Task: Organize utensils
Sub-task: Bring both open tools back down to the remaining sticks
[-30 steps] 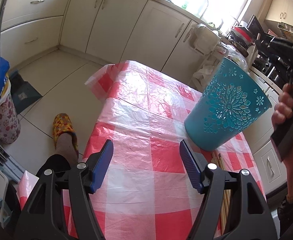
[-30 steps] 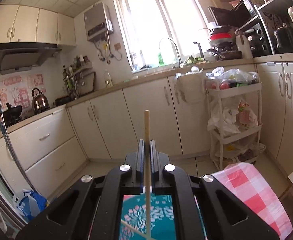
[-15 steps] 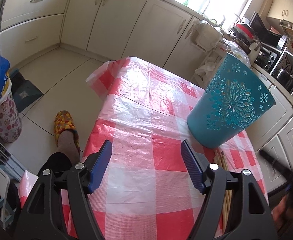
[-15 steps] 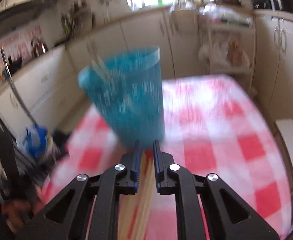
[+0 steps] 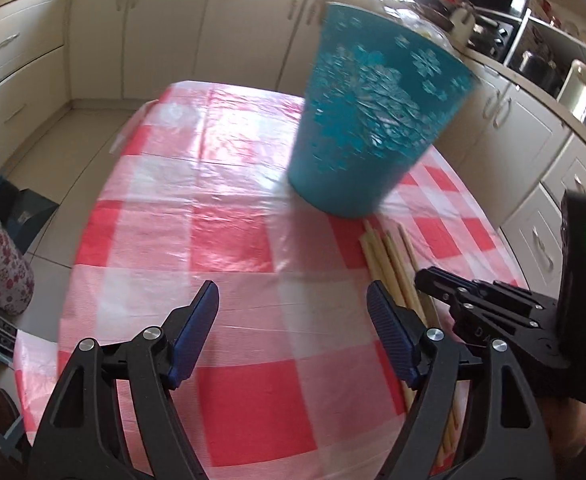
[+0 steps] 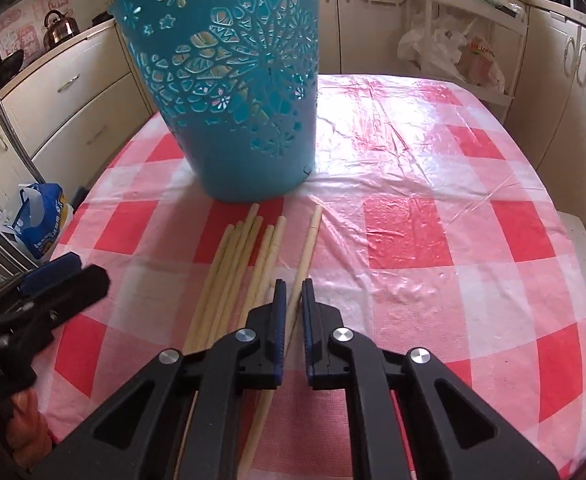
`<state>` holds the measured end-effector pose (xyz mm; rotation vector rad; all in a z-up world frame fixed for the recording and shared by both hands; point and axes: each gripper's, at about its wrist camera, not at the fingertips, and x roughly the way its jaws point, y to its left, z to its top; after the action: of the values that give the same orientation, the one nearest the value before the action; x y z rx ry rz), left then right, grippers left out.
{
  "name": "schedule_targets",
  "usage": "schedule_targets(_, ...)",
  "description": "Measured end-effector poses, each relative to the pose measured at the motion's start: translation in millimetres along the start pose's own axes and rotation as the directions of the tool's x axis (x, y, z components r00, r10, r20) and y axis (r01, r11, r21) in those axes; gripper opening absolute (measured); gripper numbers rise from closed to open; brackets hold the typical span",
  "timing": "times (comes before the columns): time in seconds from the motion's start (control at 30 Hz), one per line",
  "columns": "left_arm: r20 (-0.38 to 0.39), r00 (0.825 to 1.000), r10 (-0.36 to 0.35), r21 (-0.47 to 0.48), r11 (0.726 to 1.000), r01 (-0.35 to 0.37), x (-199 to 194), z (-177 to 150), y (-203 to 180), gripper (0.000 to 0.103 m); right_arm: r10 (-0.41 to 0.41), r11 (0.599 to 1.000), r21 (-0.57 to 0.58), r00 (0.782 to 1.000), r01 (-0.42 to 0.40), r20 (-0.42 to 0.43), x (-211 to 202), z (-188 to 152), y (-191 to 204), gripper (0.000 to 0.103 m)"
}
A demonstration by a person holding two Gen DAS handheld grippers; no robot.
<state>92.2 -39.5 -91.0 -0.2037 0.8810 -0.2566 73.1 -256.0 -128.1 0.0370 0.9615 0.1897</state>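
A: What is being carried by the bench [image 6: 433, 240], the one being covered by a red-and-white checked plastic cloth?

B: A tall teal plastic basket with cut-out flower patterns [image 6: 237, 96] is being seen standing upright toward the far side of it. Just in front of the basket's base, a loose bundle of pale wooden chopsticks [image 6: 237, 264] is lying flat on the cloth, the tips pointing at the basket; one chopstick [image 6: 307, 248] is lying slightly apart on the right of the bundle.

A: And how is the right gripper [image 6: 291, 312] being held?

B: It is being held low over the chopsticks, its blue-padded fingers [image 6: 279, 316] being kept nearly closed, with only a narrow gap between them. The separate chopstick is running through that gap, yet whether it is being pinched cannot be told.

A: The left gripper [image 5: 293, 336]?

B: Its fingers [image 5: 197, 332] are being held wide apart above the checked cloth, with nothing between them. In the left wrist view the basket [image 5: 373, 120] is appearing blurred, and the chopsticks [image 5: 393, 264] are lying just to the right of the gripper.
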Motion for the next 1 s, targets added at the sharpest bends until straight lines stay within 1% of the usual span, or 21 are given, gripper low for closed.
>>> schedule_targets(0.1, -0.037, 0.999, 0.000, 0.018, 1.000, 0.000, 9.9, 0.4, -10.1, 0.073, -0.002, 1.000, -0.010, 1.000, 0.002, 0.007, -2.3, -0.6, -0.8, 0.009)
schedule_targets(0.2, -0.067, 0.998, 0.011, 0.030, 1.000, -0.009, 20.1, 2.1, -15.1, 0.073, 0.002, 1.000, 0.010, 1.000, -0.002, 0.021, -4.1, -1.4, -4.5, 0.008)
schedule_targets(0.27, -0.071, 0.997, 0.031, 0.063, 0.998, -0.027, 24.3, 3.3, -20.8, 0.073, 0.021, 0.999, 0.048, 0.999, -0.023, 0.040, -8.2, -2.3, -12.0, 0.008)
schedule_targets(0.4, -0.088, 0.994, 0.057, 0.107, 0.993, -0.047, 31.1, 5.8, -31.0, 0.073, 0.064, 0.991, 0.113, 0.997, -0.068, 0.037, -7.3, 0.5, -24.6, 0.008)
schedule_targets(0.6, -0.094, 0.986, 0.138, 0.193, 0.974, -0.118, 40.5, 6.2, -48.9, 0.073, 0.082, 0.991, 0.108, 0.996, -0.085, 0.029, -4.8, 1.3, -24.6, 0.008)
schedule_targets(0.8, -0.095, 0.980, 0.174, 0.203, 0.967, -0.152, 43.5, 10.2, -52.2, 0.075, 0.110, 0.984, 0.136, 0.993, -0.113, 0.031, -3.9, 0.7, -30.6, 0.008)
schedule_targets(0.93, -0.113, 0.977, 0.183, 0.204, 0.966, -0.157, 47.4, 17.5, -53.9, 0.075, 0.116, 0.984, 0.135, 0.993, -0.119, 0.031, -3.7, 0.6, -30.9, 0.008)
schedule_targets(1.0, -0.135, 0.971, 0.197, 0.217, 0.962, -0.165, 52.0, 18.7, -56.8, 0.074, 0.120, 0.983, 0.137, 0.992, -0.123, 0.031, -4.1, 0.3, -31.0, 0.008)
